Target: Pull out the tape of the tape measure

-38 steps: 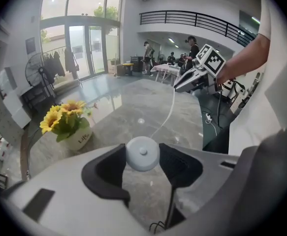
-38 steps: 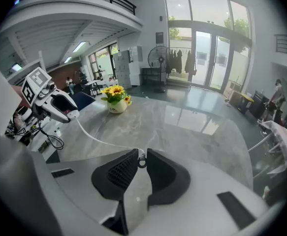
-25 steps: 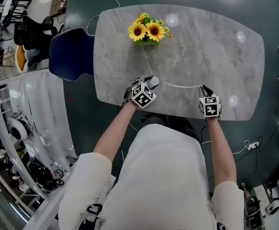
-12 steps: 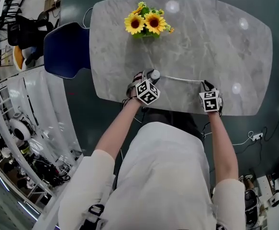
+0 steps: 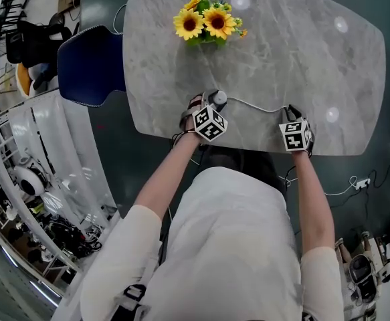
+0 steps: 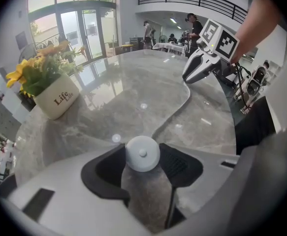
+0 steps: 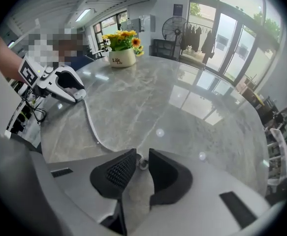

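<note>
Clamps the round white tape measure (image 6: 142, 153) in the left gripper (image 6: 143, 167) fingers, down on the desk (image 5: 295, 52) just this side of the sunflower pot (image 5: 207, 24). Trails the tape (image 5: 251, 105) in a slack curve (flat on the marble) off to the pot's right. Has just been opening the right gripper (image 7: 142, 168) fingers: narrow gap, end ring (image 7: 142, 163) loose between them.

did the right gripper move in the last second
Yes. The right gripper sank toward the table, so the tape now lies curved on it. Its jaws have just been opening, with the tape's end between them.
</note>
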`<state>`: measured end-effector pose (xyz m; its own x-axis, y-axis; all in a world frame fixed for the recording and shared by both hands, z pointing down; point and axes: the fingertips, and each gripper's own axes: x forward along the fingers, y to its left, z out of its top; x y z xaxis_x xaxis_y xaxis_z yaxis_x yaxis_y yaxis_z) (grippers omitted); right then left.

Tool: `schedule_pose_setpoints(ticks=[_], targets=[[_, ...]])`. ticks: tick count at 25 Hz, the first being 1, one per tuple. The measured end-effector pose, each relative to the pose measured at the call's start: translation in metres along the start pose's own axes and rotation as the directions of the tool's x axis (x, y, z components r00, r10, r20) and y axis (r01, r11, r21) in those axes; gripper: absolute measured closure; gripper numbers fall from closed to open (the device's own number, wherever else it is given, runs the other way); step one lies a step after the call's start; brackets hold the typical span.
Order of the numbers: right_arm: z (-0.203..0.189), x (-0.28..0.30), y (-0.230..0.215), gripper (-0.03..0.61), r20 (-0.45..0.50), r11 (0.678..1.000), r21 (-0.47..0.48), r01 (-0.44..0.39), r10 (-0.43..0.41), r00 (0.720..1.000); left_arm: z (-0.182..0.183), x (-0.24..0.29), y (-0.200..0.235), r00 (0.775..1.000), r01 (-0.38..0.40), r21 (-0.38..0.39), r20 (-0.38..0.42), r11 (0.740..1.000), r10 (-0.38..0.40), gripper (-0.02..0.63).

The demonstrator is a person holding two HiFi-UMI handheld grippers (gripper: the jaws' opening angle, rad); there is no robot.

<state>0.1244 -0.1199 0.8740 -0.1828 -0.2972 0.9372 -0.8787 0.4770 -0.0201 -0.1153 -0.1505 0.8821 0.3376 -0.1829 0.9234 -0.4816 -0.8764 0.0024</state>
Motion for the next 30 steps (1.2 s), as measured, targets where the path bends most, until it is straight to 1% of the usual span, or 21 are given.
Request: schedule_pose_setpoints(ticks=[2, 4, 7, 12, 19, 22, 25, 30], targets=[[0.0, 0.001, 0.001, 0.452, -0.004, 1.0, 0.01, 0.001, -0.001, 1.0, -0.001, 0.001, 0.001, 1.0, 0.003, -0.01, 0.001, 1.0, -0.003, 0.373], [0.001, 0.001, 0.003, 0.431, -0.002, 1.0, 0.008, 0.002, -0.002, 1.0, -0.003, 0.001, 0.001, 1.0, 0.007, -0.013, 0.005, 1.0, -0.007, 0.354], [0.003, -0.007, 0.007, 0.423, 0.007, 1.0, 0.006, 0.005, -0.005, 1.0, -0.004, -0.006, 0.0, 1.0, 0.007, -0.009, 0.016, 1.0, -0.007, 0.344], [0.01, -0.027, 0.013, 0.423, 0.032, 1.0, -0.001, 0.017, -0.017, 0.999, -0.002, -0.023, 0.002, 0.999, 0.012, -0.021, 0.044, 1.0, -0.011, 0.344], [0.036, -0.073, 0.023, 0.425, 0.114, 0.999, 0.005, 0.033, -0.033, 0.993, 0.01, -0.063, 0.004, 0.992, 0.035, -0.043, 0.124, 0.998, -0.03, 0.351], [0.045, -0.096, 0.027, 0.433, 0.166, 0.999, 0.016, 0.044, -0.046, 0.985, 0.02, -0.089, 0.001, 0.984, 0.038, -0.064, 0.177, 0.997, -0.026, 0.362], [0.059, -0.126, 0.03, 0.446, 0.233, 0.998, 0.043, 0.056, -0.065, 0.97, 0.032, -0.116, 0.0, 0.971, 0.027, -0.085, 0.239, 0.996, -0.006, 0.374], [0.079, -0.178, 0.036, 0.468, 0.345, 0.995, 0.051, 0.088, -0.1, 0.933, 0.054, -0.165, 0.002, 0.942, -0.003, -0.106, 0.334, 0.994, 0.039, 0.4]])
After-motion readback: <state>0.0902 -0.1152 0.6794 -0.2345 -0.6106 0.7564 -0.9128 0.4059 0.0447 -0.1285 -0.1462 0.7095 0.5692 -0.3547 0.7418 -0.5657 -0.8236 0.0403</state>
